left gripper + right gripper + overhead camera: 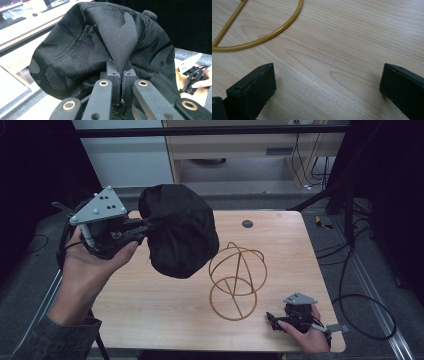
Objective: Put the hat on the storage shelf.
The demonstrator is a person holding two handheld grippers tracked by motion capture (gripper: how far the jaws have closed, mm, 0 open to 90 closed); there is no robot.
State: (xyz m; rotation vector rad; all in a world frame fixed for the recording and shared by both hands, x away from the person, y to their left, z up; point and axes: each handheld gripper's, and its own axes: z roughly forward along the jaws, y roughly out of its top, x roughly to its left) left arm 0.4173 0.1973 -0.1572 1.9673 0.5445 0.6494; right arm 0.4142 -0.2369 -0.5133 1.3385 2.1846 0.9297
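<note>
We see the left gripper (142,227) clenched on the black cap (181,231), held above the table (150,305); right gripper (327,82) released beside the wire stand (236,280).

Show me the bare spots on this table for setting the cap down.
Bare wood lies on the table left of the wire stand, below the held cap. Another patch is behind the stand toward the round hole. The front right, by the right gripper, is crowded.

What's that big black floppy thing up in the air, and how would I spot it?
Start at the wooden table and look above its left half, beside the gold wire stand. There a black cap hangs, its fabric pinched between the shut fingers of the left gripper. Unlike the stiff, see-through wire stand, it is soft, dark and off the table.
</note>
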